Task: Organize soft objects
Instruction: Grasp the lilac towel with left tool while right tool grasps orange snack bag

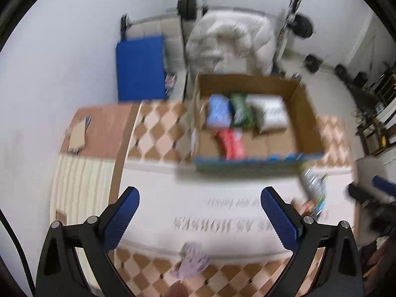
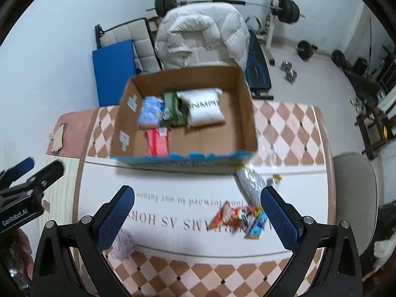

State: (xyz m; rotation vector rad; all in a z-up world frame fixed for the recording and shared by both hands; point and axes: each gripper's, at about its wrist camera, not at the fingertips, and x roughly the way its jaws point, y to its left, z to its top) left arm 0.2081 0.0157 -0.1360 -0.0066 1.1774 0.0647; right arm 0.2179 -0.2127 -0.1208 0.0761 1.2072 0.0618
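Observation:
A cardboard box (image 2: 245,104) stands on the table and holds a blue pack (image 2: 149,111), a green pack (image 2: 173,110), a white pack (image 2: 204,110) and a red pack (image 2: 157,142). The box also shows in the left wrist view (image 1: 307,121). My right gripper (image 2: 198,198) is open and empty above the white cloth, with loose snack packets (image 2: 237,216) and a silver packet (image 2: 250,184) near its right finger. A small lilac soft item (image 2: 123,243) lies by its left finger. My left gripper (image 1: 200,198) is open and empty, with the lilac item (image 1: 191,259) below it.
The table (image 2: 284,123) has a checkered cloth and a white printed cloth (image 2: 173,235). A cardboard piece (image 2: 58,138) lies at the far left. A chair with a white jacket (image 2: 200,34), a blue mat (image 2: 113,71) and weights stand behind. A grey chair (image 2: 356,193) is at the right.

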